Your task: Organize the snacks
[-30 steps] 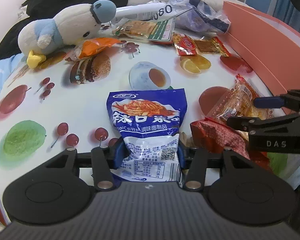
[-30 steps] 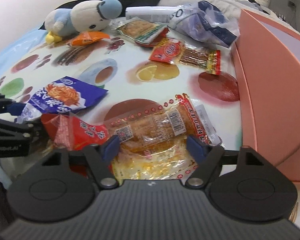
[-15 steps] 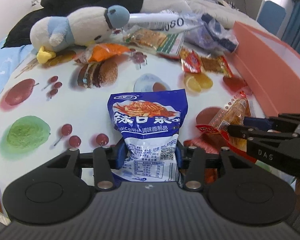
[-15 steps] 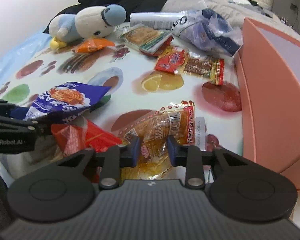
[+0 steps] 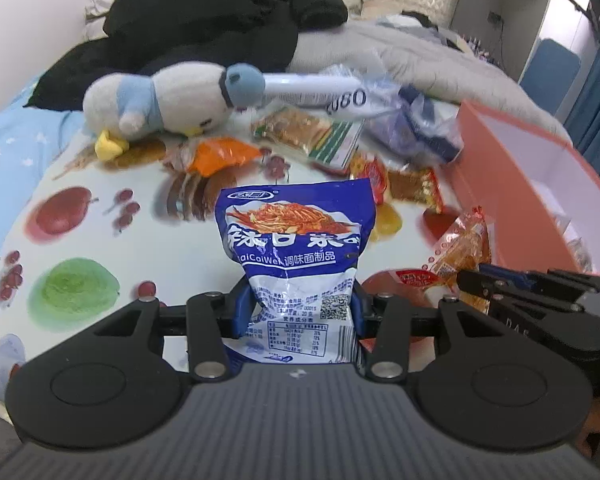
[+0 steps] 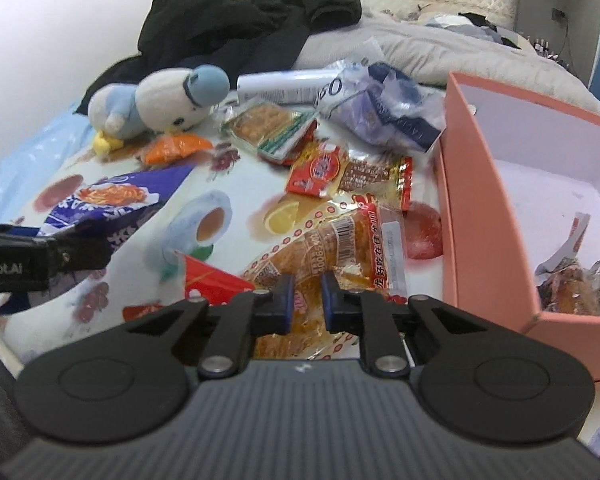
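Both packets are now lifted: the blue bag (image 5: 294, 248) is gripped in the left gripper (image 5: 296, 310), the bread packet (image 6: 332, 248), just clamped by the right gripper (image 6: 305, 298), is raised beside the pink box (image 6: 480, 216), judged its destination.

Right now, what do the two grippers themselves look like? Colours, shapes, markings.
Both match. The left gripper and right gripper have black linkage arms with silver pivot screws, blue fingertip pads, two round black discs and a ribbed grey body. From the side, the left reads "obot.AI" in white; the right shows "DAS". No cables or sleeves visible.
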